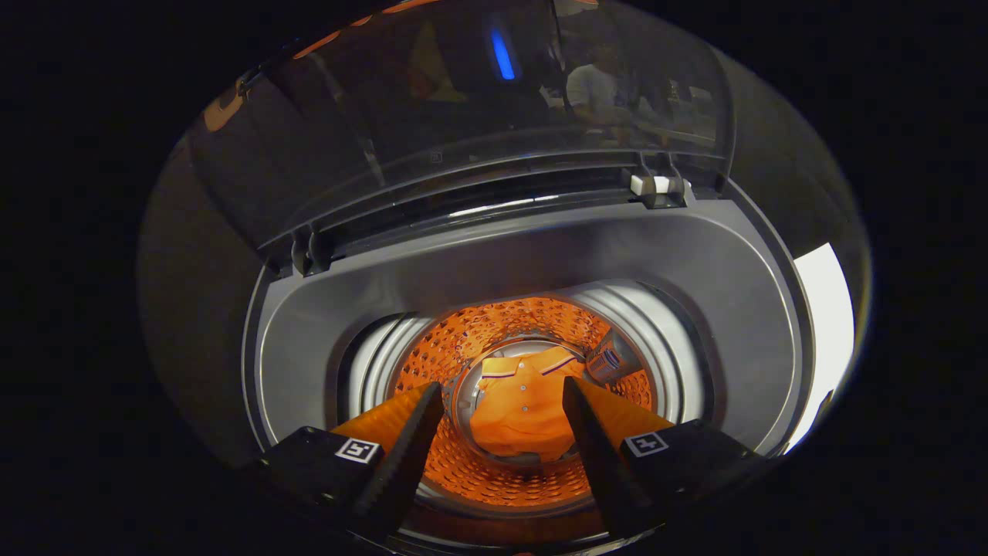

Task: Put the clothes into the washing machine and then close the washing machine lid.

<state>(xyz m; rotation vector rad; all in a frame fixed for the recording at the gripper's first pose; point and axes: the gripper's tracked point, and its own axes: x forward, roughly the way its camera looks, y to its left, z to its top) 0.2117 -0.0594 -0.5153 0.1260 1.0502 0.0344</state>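
The first half looks done: an orange short-sleeved polo shirt with dark-trimmed collar and buttons (521, 405) lies flat at the bottom of the perforated metal drum (494, 340) of the grey top-loading washing machine (494, 255), far below the gripper (502, 401). The gripper hangs over the drum mouth with its fingers spread apart and nothing between them. What is left, by my reading, is the closing: the clear, dark-tinted hinged lid (463, 100) stands raised on the far side of the opening.

Parted claw (502, 398) above shirt (521, 409)
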